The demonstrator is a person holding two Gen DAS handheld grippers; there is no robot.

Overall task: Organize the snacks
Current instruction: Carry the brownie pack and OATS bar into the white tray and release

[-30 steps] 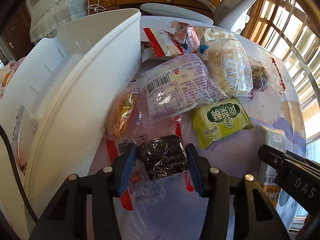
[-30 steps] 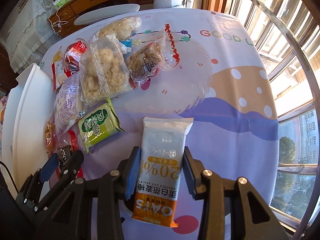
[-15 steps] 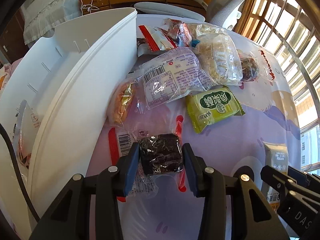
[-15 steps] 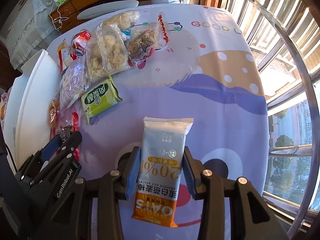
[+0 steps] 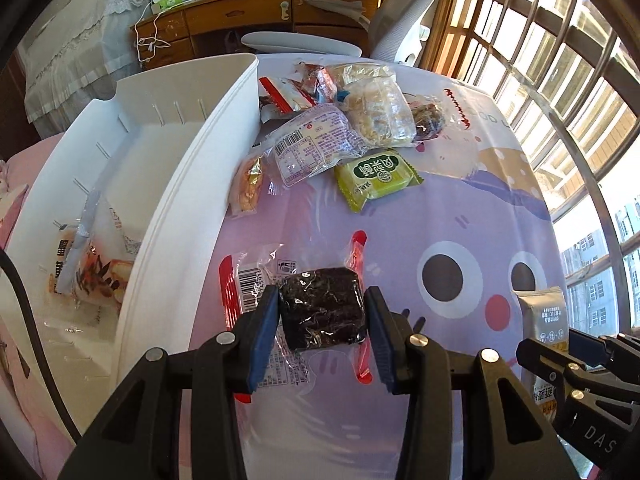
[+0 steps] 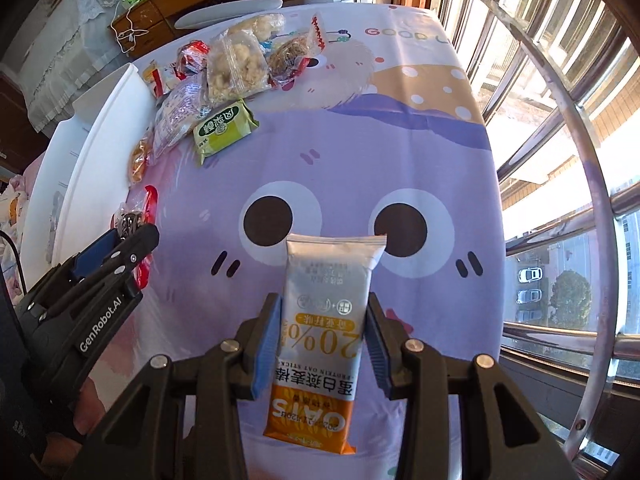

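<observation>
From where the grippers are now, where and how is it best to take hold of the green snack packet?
Probably from above, across the short sides of the green packet: it lies flat on the tablecloth, its near edges free, while the barcode-label packet crowds its far edge.

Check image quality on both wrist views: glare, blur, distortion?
Left wrist: window blown out at right, strong fisheye bending the white bin, dark snack sharp. Right wrist: sunlit tablecloth, oat stick label legible, no motion blur.

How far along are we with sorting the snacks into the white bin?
Early. One packet lies in the white bin. In hand: left gripper clamps a dark cake pack, right gripper an oat bar. Left: green packet and the pile behind it.
</observation>
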